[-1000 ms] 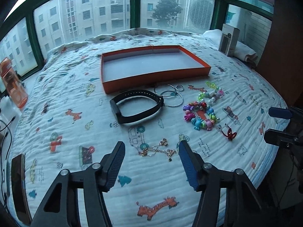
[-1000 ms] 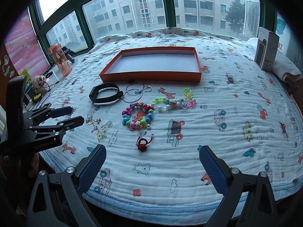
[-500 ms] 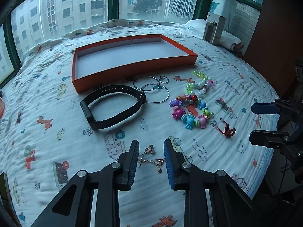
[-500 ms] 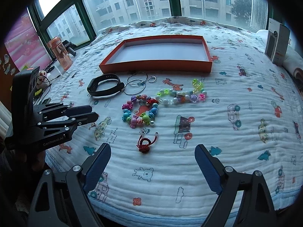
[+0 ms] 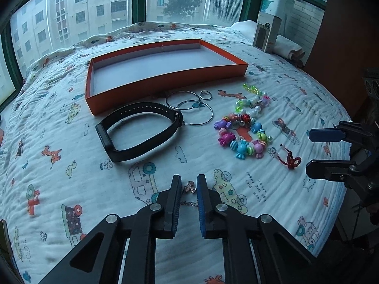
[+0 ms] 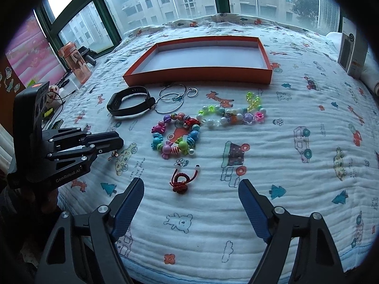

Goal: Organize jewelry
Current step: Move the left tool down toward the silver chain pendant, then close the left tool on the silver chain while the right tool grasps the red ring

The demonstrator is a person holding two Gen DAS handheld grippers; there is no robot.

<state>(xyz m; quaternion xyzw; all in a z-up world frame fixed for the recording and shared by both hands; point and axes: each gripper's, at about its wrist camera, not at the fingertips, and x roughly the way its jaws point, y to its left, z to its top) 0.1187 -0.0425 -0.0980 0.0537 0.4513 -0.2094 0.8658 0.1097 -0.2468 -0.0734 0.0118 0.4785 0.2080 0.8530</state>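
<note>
Jewelry lies spread on the bed point(image 5: 71, 189), near the empty orange tray point(image 5: 165, 80) meant to collect it. Left gripper point(image 5: 188, 190) is pressed together on the gold chain point(image 5: 190, 187) at the near edge; right gripper point(image 6: 190, 197), spread but narrowing, frames the red knotted ring point(image 6: 181, 184) without touching it.

Soft grey daylight pours through the windows point(image 5: 118, 11) behind the bed point(image 6: 296, 108), shadows faint, no glare. Both fisheye views bow hard, corners black; near gripper arms sit dark.
</note>
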